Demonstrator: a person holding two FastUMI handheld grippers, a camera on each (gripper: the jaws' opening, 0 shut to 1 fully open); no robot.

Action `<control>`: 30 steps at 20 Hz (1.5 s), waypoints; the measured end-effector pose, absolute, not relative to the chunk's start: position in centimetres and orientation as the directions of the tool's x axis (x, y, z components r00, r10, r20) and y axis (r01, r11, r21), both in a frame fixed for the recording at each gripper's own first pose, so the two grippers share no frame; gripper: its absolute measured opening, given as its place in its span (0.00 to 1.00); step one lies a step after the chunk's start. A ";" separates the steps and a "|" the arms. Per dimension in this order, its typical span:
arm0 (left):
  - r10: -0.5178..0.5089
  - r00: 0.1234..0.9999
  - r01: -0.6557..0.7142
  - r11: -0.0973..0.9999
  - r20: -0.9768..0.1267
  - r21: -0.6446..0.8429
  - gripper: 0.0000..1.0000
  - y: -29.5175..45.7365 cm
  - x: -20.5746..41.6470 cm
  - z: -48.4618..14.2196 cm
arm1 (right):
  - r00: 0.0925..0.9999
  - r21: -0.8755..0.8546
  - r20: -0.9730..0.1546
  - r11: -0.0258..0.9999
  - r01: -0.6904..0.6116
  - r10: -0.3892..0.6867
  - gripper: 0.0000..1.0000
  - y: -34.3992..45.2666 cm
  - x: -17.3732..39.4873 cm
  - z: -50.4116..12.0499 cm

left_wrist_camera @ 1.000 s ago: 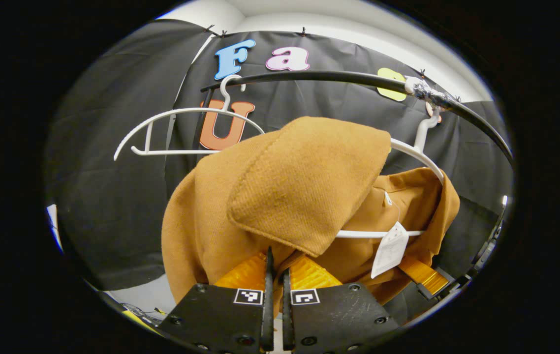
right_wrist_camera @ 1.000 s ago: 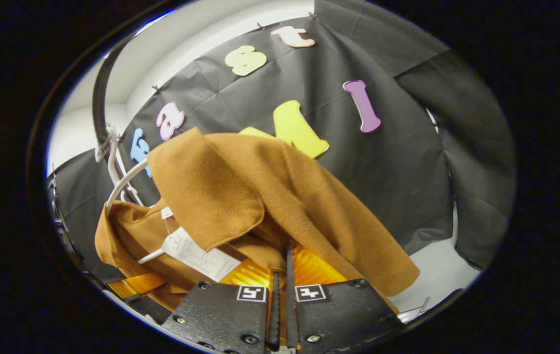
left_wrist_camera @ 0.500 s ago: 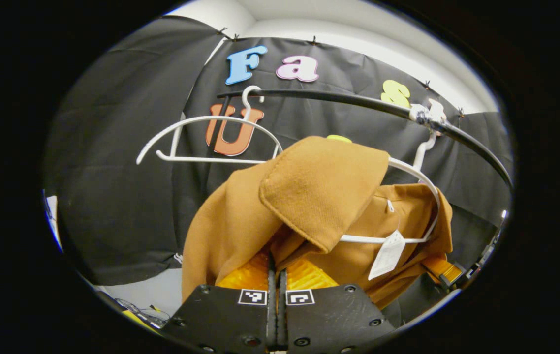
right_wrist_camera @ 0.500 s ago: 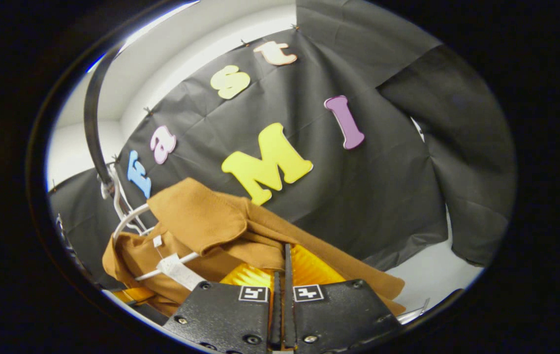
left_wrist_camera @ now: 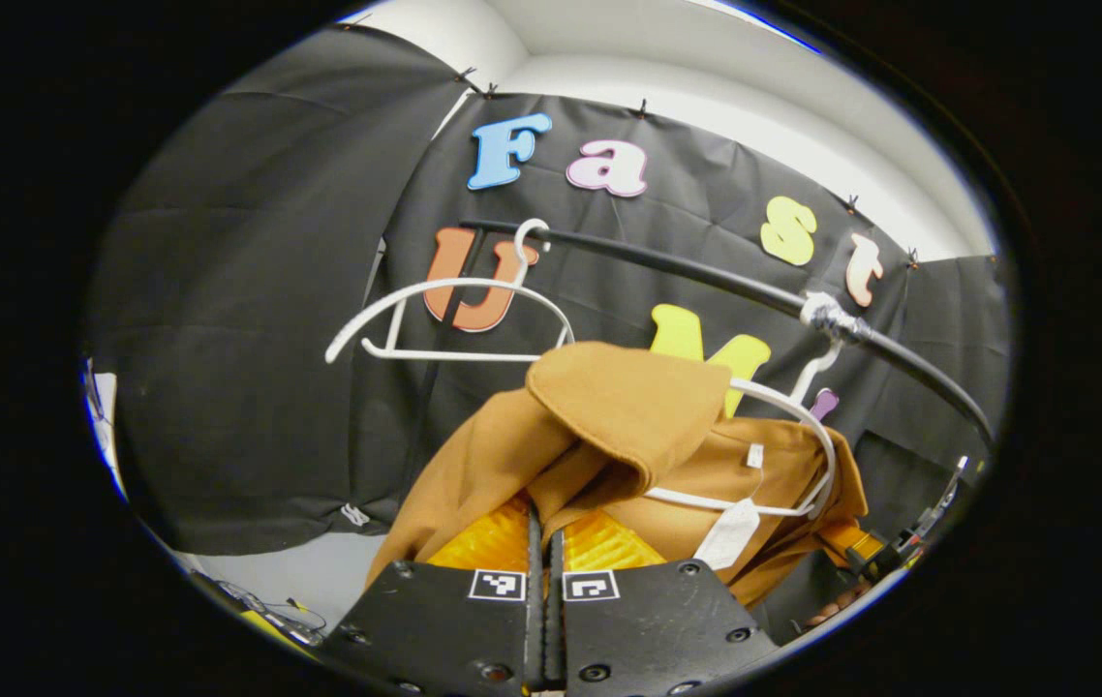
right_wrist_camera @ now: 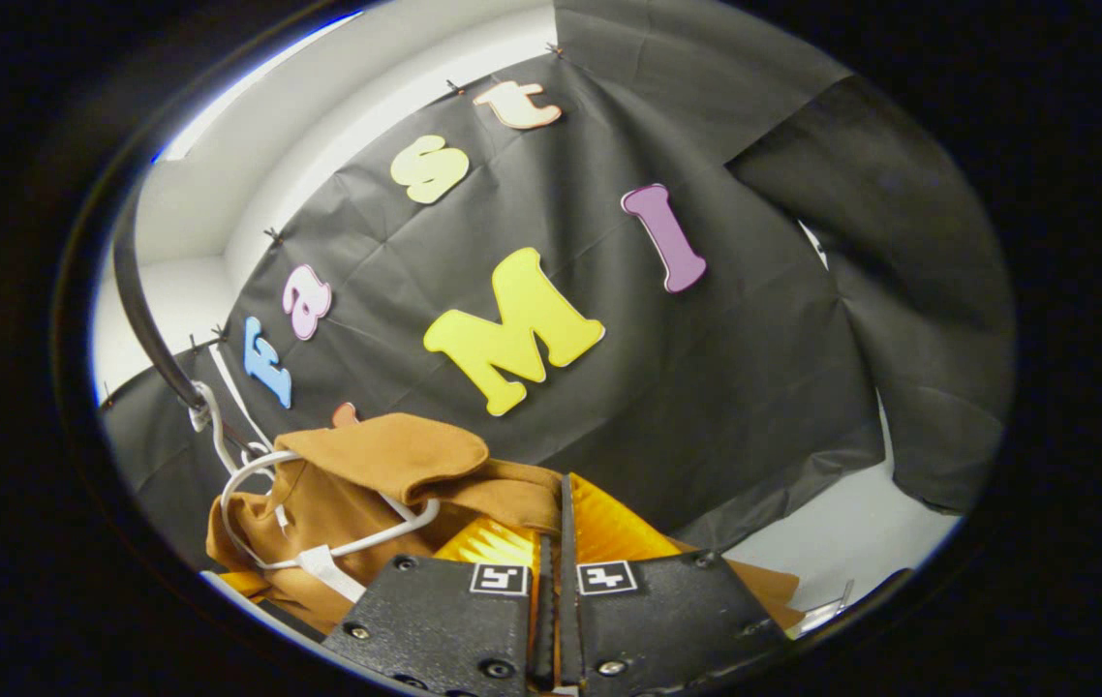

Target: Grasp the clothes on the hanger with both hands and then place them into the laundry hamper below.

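I have the left gripper (left_wrist_camera: 543, 542) and right gripper (right_wrist_camera: 556, 532) each pinching the soft tan coat (left_wrist_camera: 609, 426). It drapes limply off the white hanger (left_wrist_camera: 793, 455) at 3 o'clock, so I judge 2 shoulder grips best.

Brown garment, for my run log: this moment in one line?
stage: pulling off hanger | left gripper: shut on brown garment | right gripper: shut on it | white hanger: on rail

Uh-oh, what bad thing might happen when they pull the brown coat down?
1. The brown coat is still looped around the white hanger, which hooks on the black rail. Pulling down may drag the hanger along or snag the cloth.
2. The left gripper and right gripper each pinch just a fold of fabric, so the coat might slip out.
3. The paper tag dangles by the hanger bar and might catch or tear.
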State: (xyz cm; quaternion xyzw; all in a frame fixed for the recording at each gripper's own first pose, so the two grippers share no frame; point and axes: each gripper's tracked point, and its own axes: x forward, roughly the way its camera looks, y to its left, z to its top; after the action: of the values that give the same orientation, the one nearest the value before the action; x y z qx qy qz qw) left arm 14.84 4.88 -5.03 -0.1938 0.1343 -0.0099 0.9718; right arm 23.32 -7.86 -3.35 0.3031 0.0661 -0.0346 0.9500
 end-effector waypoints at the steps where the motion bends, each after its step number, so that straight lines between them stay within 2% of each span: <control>1: -0.071 0.968 -0.025 0.928 -0.241 -0.371 0.00 5.3 15.2 -4.3 | 0.989 0.579 -0.143 0.809 0.104 -0.024 0.06 -8.2 23.5 -3.0; 3: -0.102 0.957 -0.003 0.932 -0.272 -0.363 0.00 4.9 16.1 -4.7 | 0.991 0.580 -0.135 0.810 0.093 -0.016 0.05 -8.5 24.1 -2.4; 13: -0.109 0.956 -0.013 0.911 -0.271 -0.412 0.00 7.4 17.8 -4.4 | 0.995 0.572 -0.100 0.818 0.054 0.004 0.05 -10.1 26.3 0.8; 22: -0.138 0.943 -0.007 0.902 -0.302 -0.432 0.00 8.5 19.1 -5.3 | 0.983 0.598 -0.164 0.801 0.037 0.077 0.04 -9.3 28.2 -2.2; 30: -0.132 0.926 -0.054 0.881 -0.353 -0.470 0.00 10.3 19.2 -8.2 | 0.973 0.609 -0.217 0.790 0.072 0.079 0.04 -10.0 28.7 -5.7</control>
State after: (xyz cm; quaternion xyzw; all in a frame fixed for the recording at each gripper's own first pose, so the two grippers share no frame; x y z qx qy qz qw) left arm 19.19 10.32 -8.24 -0.2430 0.1907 -0.0205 0.9509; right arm 28.66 -9.99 -5.73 0.3238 0.1164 0.0020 0.9389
